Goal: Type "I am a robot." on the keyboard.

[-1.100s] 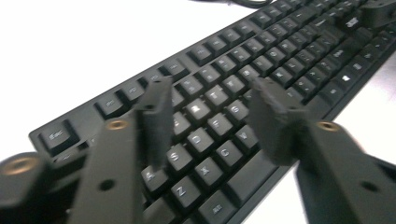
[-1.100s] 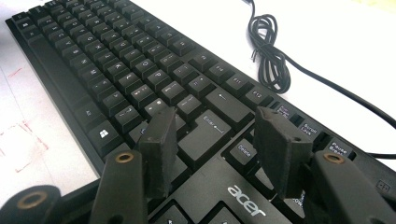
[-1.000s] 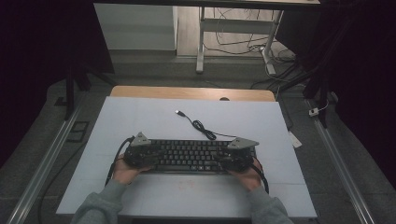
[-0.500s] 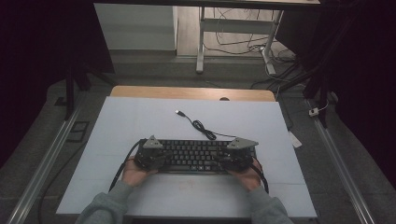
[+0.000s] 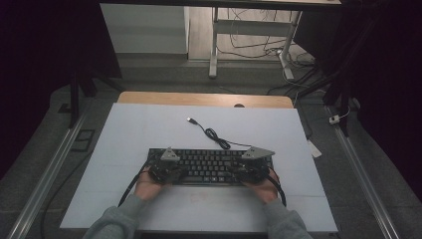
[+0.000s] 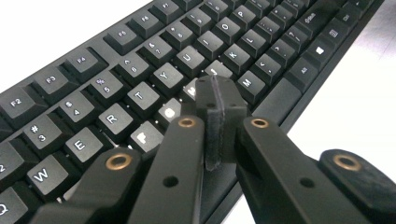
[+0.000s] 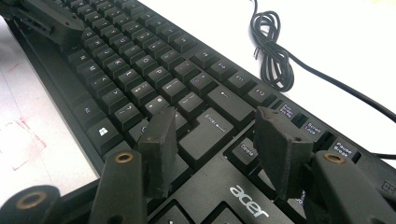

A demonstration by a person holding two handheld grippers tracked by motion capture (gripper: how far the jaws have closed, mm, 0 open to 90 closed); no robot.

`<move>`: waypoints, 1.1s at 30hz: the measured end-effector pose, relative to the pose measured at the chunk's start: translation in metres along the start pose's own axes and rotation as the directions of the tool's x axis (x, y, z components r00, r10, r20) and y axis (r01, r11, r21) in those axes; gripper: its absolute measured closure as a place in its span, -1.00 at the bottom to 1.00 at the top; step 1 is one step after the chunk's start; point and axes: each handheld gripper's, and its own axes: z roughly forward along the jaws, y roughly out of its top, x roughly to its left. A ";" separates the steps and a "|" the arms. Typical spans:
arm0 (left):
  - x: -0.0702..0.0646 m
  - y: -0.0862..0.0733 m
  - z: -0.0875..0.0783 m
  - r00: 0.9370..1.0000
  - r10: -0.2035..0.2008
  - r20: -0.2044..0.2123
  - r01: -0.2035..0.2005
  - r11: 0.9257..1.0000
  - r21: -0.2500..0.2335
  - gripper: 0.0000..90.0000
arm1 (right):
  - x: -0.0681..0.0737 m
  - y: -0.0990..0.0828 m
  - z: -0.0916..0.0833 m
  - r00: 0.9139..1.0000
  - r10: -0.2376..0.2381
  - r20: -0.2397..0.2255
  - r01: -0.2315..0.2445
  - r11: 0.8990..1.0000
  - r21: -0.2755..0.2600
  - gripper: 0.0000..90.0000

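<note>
A black Acer keyboard (image 5: 211, 167) lies across the front half of the white mat. My left gripper (image 5: 169, 169) is over its left part. In the left gripper view the left gripper (image 6: 217, 93) is shut, pads pressed flat together with nothing between them, tips just above the keyboard (image 6: 116, 70) near the G and H keys. My right gripper (image 5: 249, 170) is over the right part. In the right gripper view the right gripper (image 7: 215, 121) stands open, its pads on either side of the Enter key of the keyboard (image 7: 140, 60) and holding nothing.
The keyboard's black cable (image 5: 214, 134) runs back in a loose coil (image 7: 273, 51) to a USB plug (image 5: 190, 120) on the mat (image 5: 149, 124). A wooden table edge (image 5: 199, 98) lies behind. Metal rails (image 5: 50, 169) flank the table.
My left gripper has slid to the right from the keyboard's left end to over its keys. The right gripper has stayed where it was.
</note>
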 end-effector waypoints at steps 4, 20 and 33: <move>0.001 -0.001 0.001 1.000 0.001 0.000 -0.001 1.000 0.003 0.97 | 0.000 0.000 0.000 1.000 0.001 0.000 -0.001 1.000 0.000 0.09; 0.001 -0.002 0.000 1.000 0.004 -0.008 -0.004 1.000 -0.002 0.97 | 0.000 0.000 0.000 1.000 0.000 0.000 0.000 1.000 0.000 0.09; 0.021 -0.005 -0.032 0.993 -0.104 -0.053 0.098 0.989 -0.114 0.31 | 0.000 0.000 0.000 1.000 0.000 -0.001 0.000 1.000 -0.002 0.09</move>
